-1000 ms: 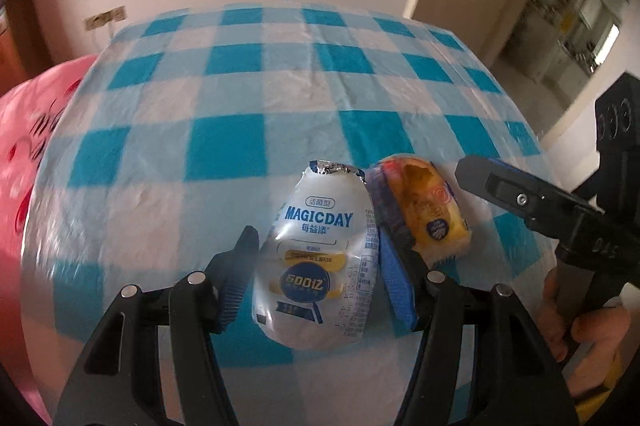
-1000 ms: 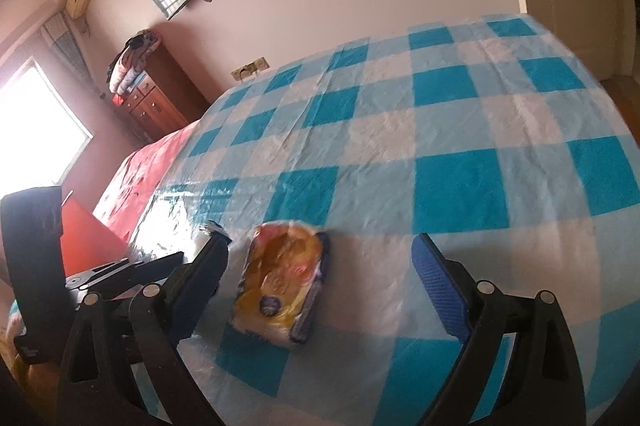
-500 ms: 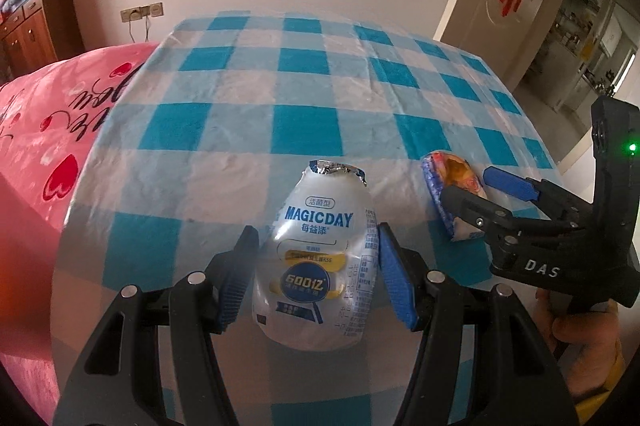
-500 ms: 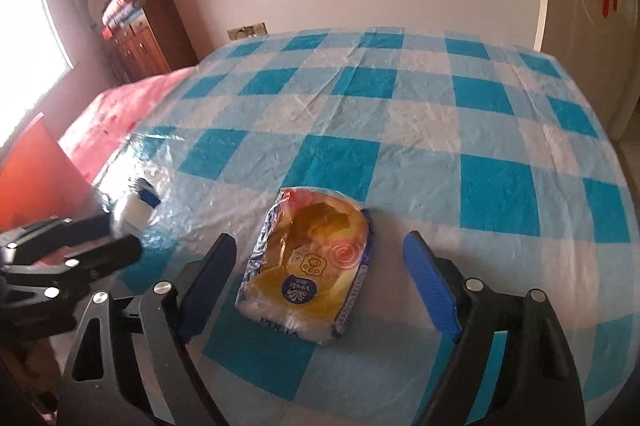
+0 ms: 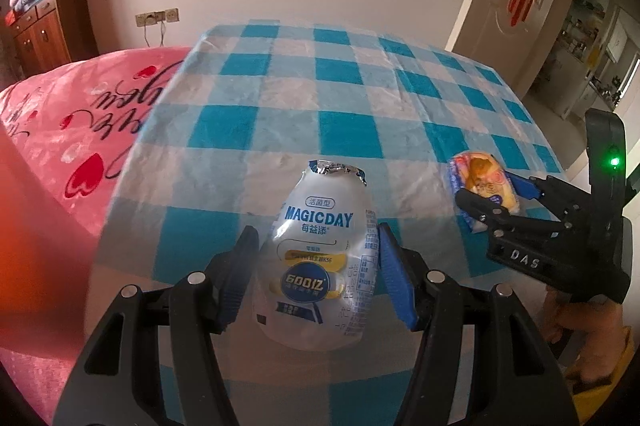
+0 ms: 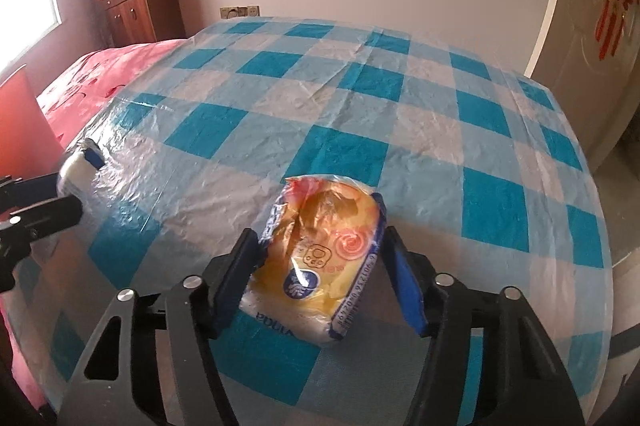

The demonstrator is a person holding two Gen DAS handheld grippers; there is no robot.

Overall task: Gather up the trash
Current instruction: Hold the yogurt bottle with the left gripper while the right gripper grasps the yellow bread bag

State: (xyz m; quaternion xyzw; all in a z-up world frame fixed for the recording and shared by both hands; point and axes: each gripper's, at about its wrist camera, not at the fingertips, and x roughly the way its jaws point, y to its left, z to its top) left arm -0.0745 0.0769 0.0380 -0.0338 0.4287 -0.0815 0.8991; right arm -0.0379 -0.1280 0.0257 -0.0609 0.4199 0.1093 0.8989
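Left wrist view: the left claw point(image 5: 316, 266) grips a crumpled white MAGICDAY yogurt bottle point(image 5: 320, 258), both pads pressed to its sides. The bottle's long axis runs straight out along the fingers, foil-rimmed mouth pointing away over the blue-checked table point(image 5: 320, 98). Well to the bottle's right sits the bread wrapper point(image 5: 484, 182), with the right claw point(image 5: 496, 198) around it.

Right wrist view: the right claw's jaws have just been closing and now stand narrow, pads touching or nearly touching the wrapper's sides; I cannot tell which. The wrapper, orange-yellow with blue edges and puffed, lies between the fingers, lengthwise, slightly tilted. Far left of the wrapper, the bottle's end peeks from the left claw.
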